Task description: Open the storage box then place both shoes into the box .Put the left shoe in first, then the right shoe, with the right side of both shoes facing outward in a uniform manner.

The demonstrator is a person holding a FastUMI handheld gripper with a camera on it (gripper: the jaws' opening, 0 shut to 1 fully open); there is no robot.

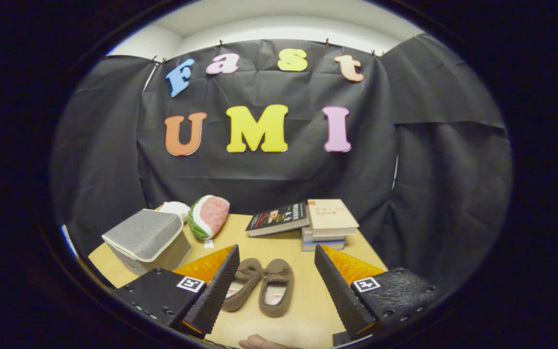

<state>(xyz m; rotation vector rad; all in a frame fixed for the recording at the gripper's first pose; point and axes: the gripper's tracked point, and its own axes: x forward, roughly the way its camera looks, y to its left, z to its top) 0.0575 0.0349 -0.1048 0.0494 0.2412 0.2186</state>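
While the gripper [275, 271] hangs above the pale wooden table [308, 315] with its ribbed, wedge-shaped fingers spread wide and holding nothing, a pair of soft brown slipper-like shoes [259, 290] lies side by side on the tabletop between them, toes pointing away. Beyond the left finger sits the storage box [146, 241], boxy, grey woven fabric, lid closed; past it a plush watermelon slice [208, 216]. Books [308, 220], flat, lie near the far edge.
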